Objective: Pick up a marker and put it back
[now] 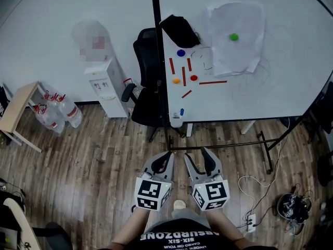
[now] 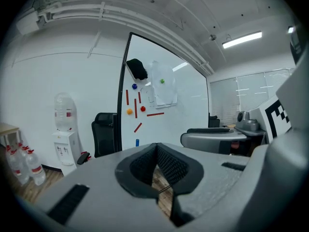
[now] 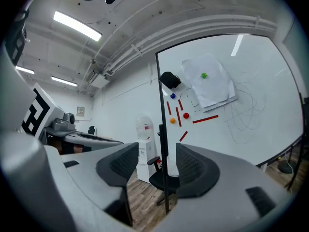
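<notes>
A whiteboard [image 1: 291, 72] stands ahead with red strips, coloured magnets, a taped sheet of paper [image 1: 234, 35] and a black cloth [image 1: 179, 30]. At its lower left corner hangs a white holder [image 1: 176, 121] with a blue marker [image 1: 181, 111] in it. The marker [image 2: 136, 142] also shows small in the left gripper view. Both grippers hang low over the wooden floor, well short of the board. My left gripper [image 1: 167, 155] [image 2: 155, 146] is shut with nothing in it. My right gripper [image 1: 196, 153] [image 3: 157, 161] is open and empty, and the holder [image 3: 172, 167] shows far off between its jaws.
A black office chair [image 1: 147, 82] sits at the board's left edge. A water dispenser [image 1: 106, 85], water bottles [image 1: 57, 113] and a wooden table [image 1: 15, 108] stand at the left. The board's stand legs [image 1: 265, 150] and floor cables with a power strip [image 1: 251, 222] lie at the right.
</notes>
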{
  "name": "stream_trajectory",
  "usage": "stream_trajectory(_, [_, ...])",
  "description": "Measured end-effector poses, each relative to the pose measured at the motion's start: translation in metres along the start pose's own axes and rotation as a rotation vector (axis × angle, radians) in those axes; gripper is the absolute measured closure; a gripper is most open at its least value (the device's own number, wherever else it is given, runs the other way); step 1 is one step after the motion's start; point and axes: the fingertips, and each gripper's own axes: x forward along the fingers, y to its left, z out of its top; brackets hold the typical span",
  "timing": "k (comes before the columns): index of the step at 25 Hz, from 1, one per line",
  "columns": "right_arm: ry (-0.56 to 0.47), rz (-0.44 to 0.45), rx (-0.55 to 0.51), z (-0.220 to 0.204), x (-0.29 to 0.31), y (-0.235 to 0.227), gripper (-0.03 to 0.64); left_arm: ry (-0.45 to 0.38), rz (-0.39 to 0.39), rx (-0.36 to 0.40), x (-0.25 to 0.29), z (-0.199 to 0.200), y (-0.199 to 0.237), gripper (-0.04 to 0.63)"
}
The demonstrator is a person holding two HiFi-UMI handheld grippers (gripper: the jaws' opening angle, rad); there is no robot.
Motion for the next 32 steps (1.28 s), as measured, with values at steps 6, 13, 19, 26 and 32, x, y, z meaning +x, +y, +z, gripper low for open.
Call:
stream_trajectory(6, [0.0, 0.015, 0.004, -0.001, 0.026, -0.016, 0.393, -0.006, 0.007, 0.004, 0.024, 0.003, 0.008, 0.588])
stream_trajectory(13, [0.036, 0.04, 0.012, -0.015, 0.051, -0.025, 0.39, 0.018, 0.051, -0.02, 0.034, -0.011, 0.025, 0.588])
stream_trajectory(19, [0.05, 0.043, 0.02, -0.02, 0.062, -0.027, 0.39, 0.024, 0.076, -0.049, 0.036, -0.016, 0.039, 0.588])
stream_trajectory(26, [0.065, 0.014, 0.036, -0.024, 0.08, -0.037, 0.39, 0.036, 0.032, -0.042, 0.055, -0.015, 0.045, 0.588])
stream_trajectory(32, [0.078, -0.01, 0.038, -0.026, 0.101, -0.043, 0.39, 0.037, -0.004, -0.033, 0.075, -0.009, 0.059, 0.588])
